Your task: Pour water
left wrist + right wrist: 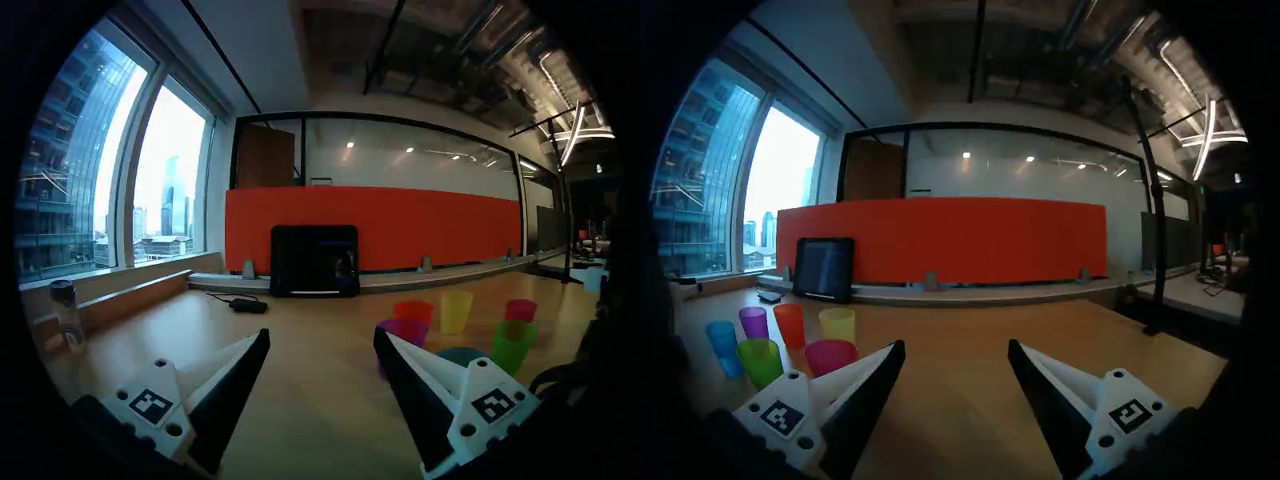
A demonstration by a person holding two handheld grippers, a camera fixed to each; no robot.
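Left gripper [321, 331], fingers wide apart, over the table [320, 424] near coloured cups [456, 310].

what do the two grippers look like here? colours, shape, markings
The left gripper and right gripper look alike. Each has two wedge-shaped fingers tapering to points, with black inner faces and white outer shells dotted with small round holes. Each finger carries a square black-and-white fiducial tag near its base.

Orange partition [376, 228], dark screen [314, 260] (tablet, perhaps)
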